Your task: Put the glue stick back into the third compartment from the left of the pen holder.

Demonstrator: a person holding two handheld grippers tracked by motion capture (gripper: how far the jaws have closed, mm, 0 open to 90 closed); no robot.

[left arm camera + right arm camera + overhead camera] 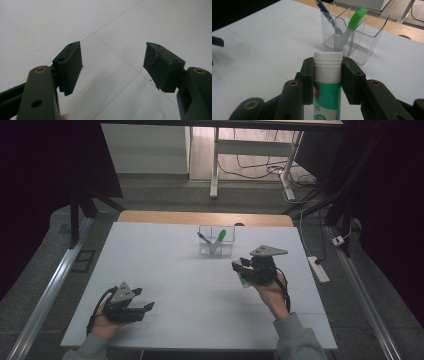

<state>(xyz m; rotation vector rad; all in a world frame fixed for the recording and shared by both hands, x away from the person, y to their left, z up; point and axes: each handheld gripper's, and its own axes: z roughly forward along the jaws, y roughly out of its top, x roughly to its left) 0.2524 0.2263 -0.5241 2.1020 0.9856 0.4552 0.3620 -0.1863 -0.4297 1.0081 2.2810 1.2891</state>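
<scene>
My right gripper (327, 80) is shut on a glue stick (327, 82) with a white cap and a green-and-white label, held just below the cap. In the high view the right gripper (240, 270) hovers right of centre, and the glue stick (243, 280) pokes out below its jaws. Beyond it stands a clear plastic organizer (362, 37) holding a green-capped marker (352, 27) and a blue pen (329, 18). The same organizer (216, 240) sits at the table's far middle. My left gripper (145, 309) rests open near the front left, and its own view shows the left gripper (113, 66) with nothing between the fingers.
The white table top (165, 270) carries faint grid lines. A wooden table edge (205, 217) shows behind it. On the floor at the right lie a power strip (318, 269) and cables.
</scene>
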